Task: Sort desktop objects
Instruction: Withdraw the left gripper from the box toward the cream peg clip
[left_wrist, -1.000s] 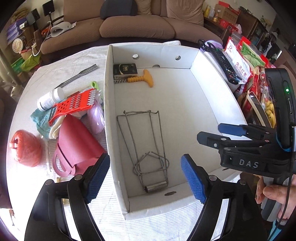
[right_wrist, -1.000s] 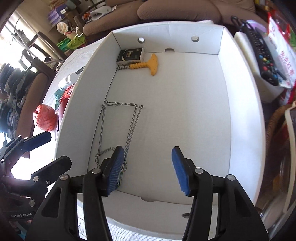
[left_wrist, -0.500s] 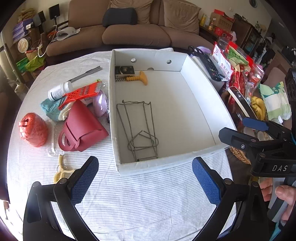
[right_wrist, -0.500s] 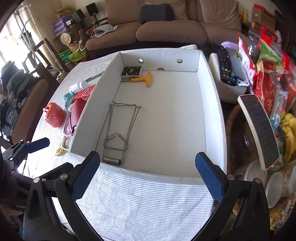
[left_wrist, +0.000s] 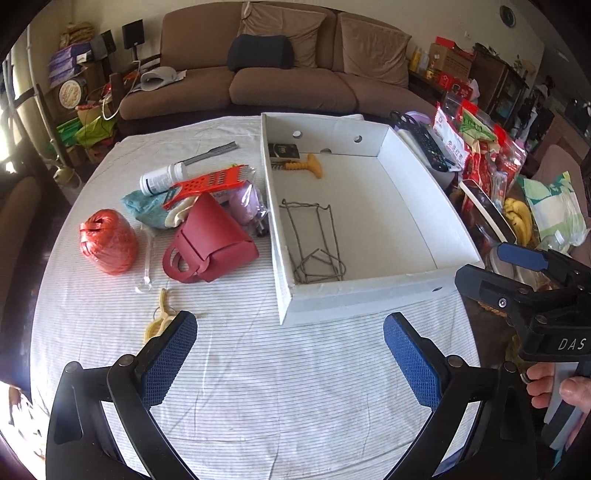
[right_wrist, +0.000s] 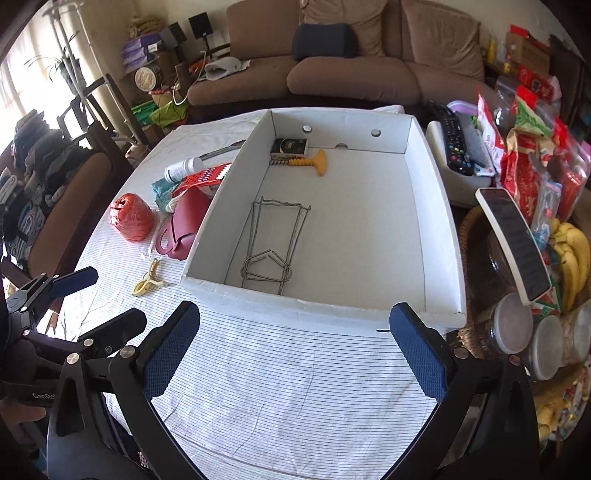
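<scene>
I am holding both grippers back over the bare striped tablecloth (left_wrist: 295, 387) at the near edge of the table, and both have just pulled up and away from the white box (left_wrist: 424, 291): a second ago they were down at its near end, right beside the wire rack (left_wrist: 314, 243), with the jaws narrower. Now the left gripper (left_wrist: 290, 354) and the right gripper (right_wrist: 295, 354) are both standing with their jaws wide apart and nothing between the pads. The rack is lying flat and untouched in the near left part of the box, so I am judging that item delivered and the hands free for the next pick. Counting outward from me: one yellow clip (left_wrist: 159, 321) is lying just past my left fingertip, then one red handbag (left_wrist: 210, 243) and one ball of red twine (left_wrist: 107, 245), with a clear plastic spoon between them. Behind those, one orange grater (left_wrist: 210, 184) is resting on one teal cloth (left_wrist: 147, 210), beside one white bottle (left_wrist: 162, 179), one lilac pouch (left_wrist: 247, 201) and one metal file (left_wrist: 210, 153) farthest back. Inside the box I am counting three things: the rack, one yellow-handled corkscrew (left_wrist: 303, 168) and one small black box (left_wrist: 283, 150) in the far left corner. So roughly nine objects are still waiting on the cloth to the left of the box.
</scene>
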